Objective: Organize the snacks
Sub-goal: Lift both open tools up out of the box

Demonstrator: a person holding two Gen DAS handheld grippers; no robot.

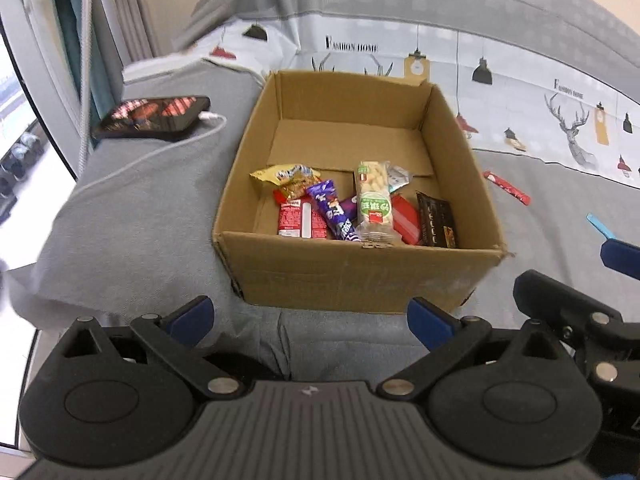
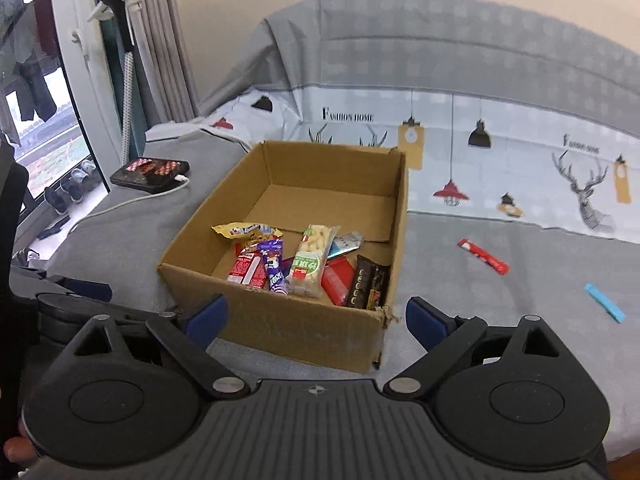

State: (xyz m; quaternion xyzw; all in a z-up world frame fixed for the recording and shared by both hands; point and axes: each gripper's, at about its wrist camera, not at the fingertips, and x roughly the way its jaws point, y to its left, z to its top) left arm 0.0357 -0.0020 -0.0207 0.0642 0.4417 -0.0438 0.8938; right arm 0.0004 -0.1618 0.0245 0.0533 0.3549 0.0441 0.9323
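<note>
Both the left gripper (image 1: 310, 316) and the right gripper (image 2: 316, 318) are seen spread wide with nothing between the jaws. Snack packets (image 1: 360, 204) are piled in the cardboard box (image 2: 280, 332) at twelve o'clock, while a red stick (image 2: 483, 256) and a blue stick (image 2: 604, 303) are left on the grey bedspread (image 2: 500, 320) at two o'clock.

The near wall of the cardboard box (image 1: 352, 272) hides the lower ends of the snack packets (image 1: 352, 208) lying against it, and their small print is too fine to read. At the right edge of the left wrist view, the right gripper (image 1: 616, 280) is cut off, only one blue pad and some black linkage showing. A thumb (image 2: 16, 450) pokes in at the lower left corner of the right wrist view, the rest of that hand out of frame, and the phone (image 2: 150, 174) screen is just a red blur.
</note>
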